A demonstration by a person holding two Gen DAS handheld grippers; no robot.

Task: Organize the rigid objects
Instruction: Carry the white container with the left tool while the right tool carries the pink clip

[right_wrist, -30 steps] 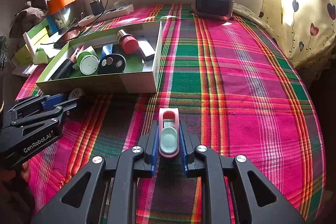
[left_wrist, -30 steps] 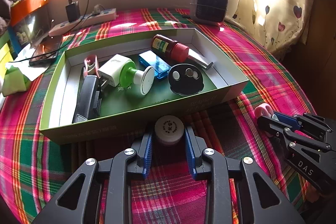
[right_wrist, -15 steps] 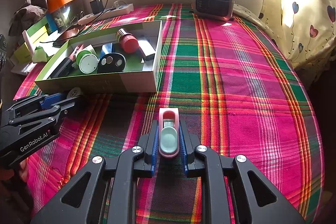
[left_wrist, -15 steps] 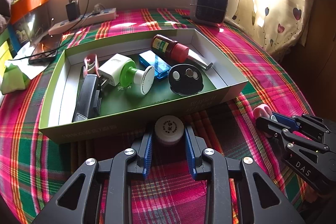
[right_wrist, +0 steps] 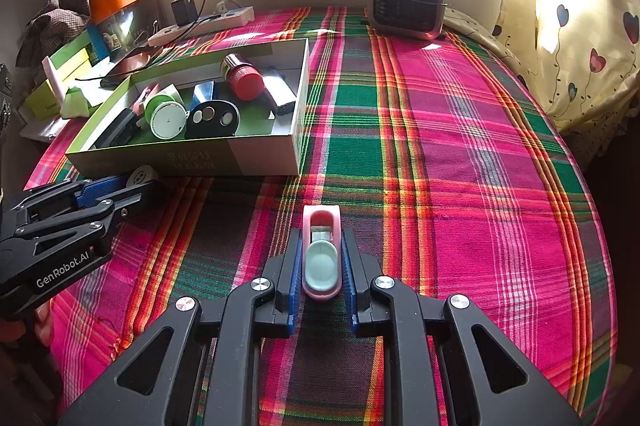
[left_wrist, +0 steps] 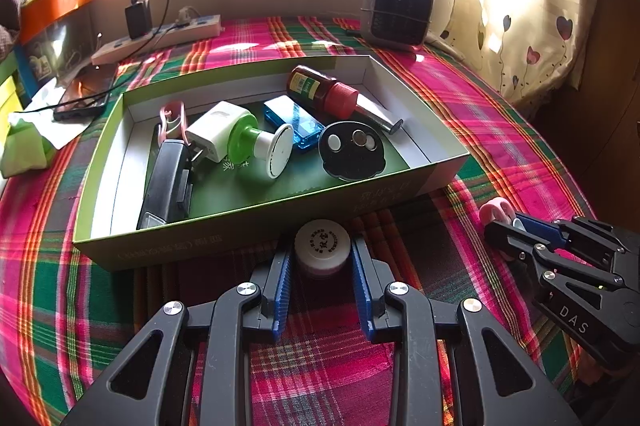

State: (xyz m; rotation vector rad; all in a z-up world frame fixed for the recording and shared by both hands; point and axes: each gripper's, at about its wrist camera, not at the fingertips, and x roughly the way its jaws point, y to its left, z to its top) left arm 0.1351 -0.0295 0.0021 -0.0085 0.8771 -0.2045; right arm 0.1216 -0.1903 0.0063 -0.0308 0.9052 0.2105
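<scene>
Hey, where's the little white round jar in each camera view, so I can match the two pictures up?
Left wrist: white round jar at lower centre, between the left tongs, just before the green box.
Right wrist: jar at far left, in the left tongs under the box's front wall.
Shared landmark: the red-capped bottle inside the box.

The left gripper (left_wrist: 323, 258) is matte black plastic with ribbed blue finger pads (left_wrist: 281, 290) and silver round-headed screws; white "GenRobot.AI" lettering marks its side. The matching right gripper (right_wrist: 322, 266) carries white "DAS" lettering.
</scene>
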